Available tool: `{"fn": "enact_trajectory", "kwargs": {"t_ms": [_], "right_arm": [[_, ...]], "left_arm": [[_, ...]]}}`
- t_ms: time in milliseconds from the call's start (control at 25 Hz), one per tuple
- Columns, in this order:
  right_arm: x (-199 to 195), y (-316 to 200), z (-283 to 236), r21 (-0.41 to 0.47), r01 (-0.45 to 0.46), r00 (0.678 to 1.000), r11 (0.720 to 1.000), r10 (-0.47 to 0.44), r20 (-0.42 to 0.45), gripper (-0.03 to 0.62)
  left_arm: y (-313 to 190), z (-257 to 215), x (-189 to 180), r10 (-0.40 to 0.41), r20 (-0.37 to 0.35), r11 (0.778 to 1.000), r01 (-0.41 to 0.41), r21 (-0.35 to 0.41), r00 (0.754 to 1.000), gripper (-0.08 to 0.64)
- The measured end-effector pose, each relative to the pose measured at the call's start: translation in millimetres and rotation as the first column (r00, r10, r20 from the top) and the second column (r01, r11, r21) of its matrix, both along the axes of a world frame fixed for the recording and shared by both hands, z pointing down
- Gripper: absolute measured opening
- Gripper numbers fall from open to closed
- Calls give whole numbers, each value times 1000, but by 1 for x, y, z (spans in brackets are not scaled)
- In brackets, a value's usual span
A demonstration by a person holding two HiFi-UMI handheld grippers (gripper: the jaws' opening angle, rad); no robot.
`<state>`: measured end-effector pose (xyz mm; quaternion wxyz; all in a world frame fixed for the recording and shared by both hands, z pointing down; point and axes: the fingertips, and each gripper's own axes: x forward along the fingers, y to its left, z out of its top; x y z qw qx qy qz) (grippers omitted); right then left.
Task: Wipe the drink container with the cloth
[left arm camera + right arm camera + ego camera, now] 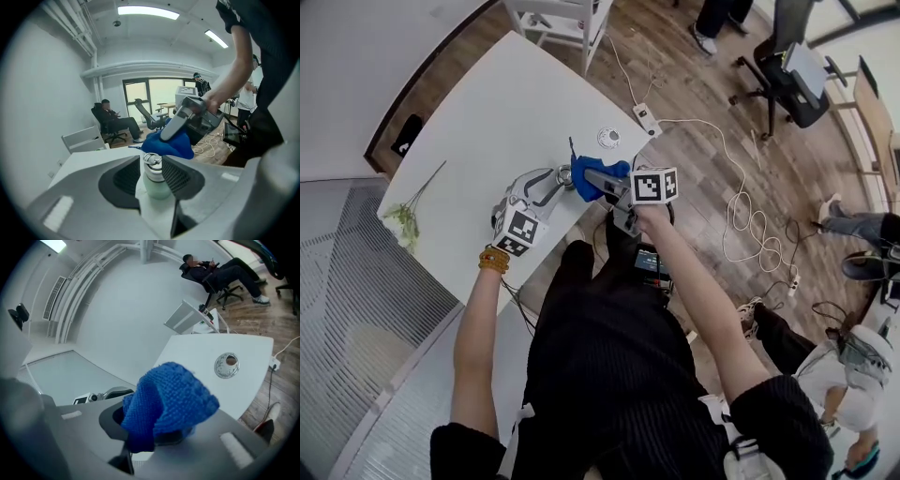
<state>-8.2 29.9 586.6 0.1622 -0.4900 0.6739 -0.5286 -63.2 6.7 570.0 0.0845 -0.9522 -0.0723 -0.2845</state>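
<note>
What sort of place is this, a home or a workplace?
Probably an office or lab: swivel office chairs, strip ceiling lights, and cables trailing across the wood floor.

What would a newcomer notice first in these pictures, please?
The bright blue cloth clamped in the right gripper, at the near edge of the white table. Beside it, the left gripper grips a pale green bottle with a metal cap; a round metal disc lies on the table beyond.

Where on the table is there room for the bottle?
The table's middle is bare, between the green sprig and the round metal lid. Crowded at the near edge, around the left hand-held gripper's bottle and the blue cloth.
</note>
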Motion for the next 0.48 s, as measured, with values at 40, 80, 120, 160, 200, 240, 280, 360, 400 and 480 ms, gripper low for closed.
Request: {"fn": "enact_trajectory", "kwargs": {"t_ms": [40, 80, 120, 160, 200, 240, 280, 360, 400, 480], "right_arm": [[0, -1, 2, -6, 5, 1000, 1000, -5, 5, 84], [1, -2, 4, -11, 7, 1000, 1000, -7, 10, 84], [1, -2, 6, -17, 6, 1000, 1000, -6, 18, 84], [1, -1, 7, -22, 5, 1000, 1000, -4, 27, 84], [0, -1, 8, -27, 6, 999, 1000, -5, 34, 84], [0, -2, 9, -30, 9, 999, 1000, -8, 38, 85], [-1, -3, 9, -31, 14, 999, 999, -13, 39, 87], [-1, -5, 11, -35, 21, 999, 999, -19, 39, 86], [-2, -5, 12, -38, 21, 999, 999, -20, 36, 86], [-1, -5, 15, -51, 23, 1000, 998, -23, 15, 84]], "left_arm": [[2, 3, 3, 17, 10, 1000, -17, -6, 1000, 134], [4, 5, 5, 35, 18, 999, -35, -13, 999, 135], [6, 5, 7, 52, 22, 998, -51, -20, 998, 132], [8, 5, 8, 67, 28, 997, -67, -27, 997, 132], [10, 5, 7, 85, 40, 996, -84, -33, 996, 132], [12, 4, 7, 104, 53, 994, -102, -40, 993, 132], [13, 4, 8, 123, 65, 991, -120, -50, 990, 132], [16, 2, 11, 147, 80, 987, -141, -73, 986, 138], [16, 2, 12, 151, 85, 986, -144, -79, 985, 138], [16, 3, 14, 162, 96, 985, -154, -82, 982, 142]]}}
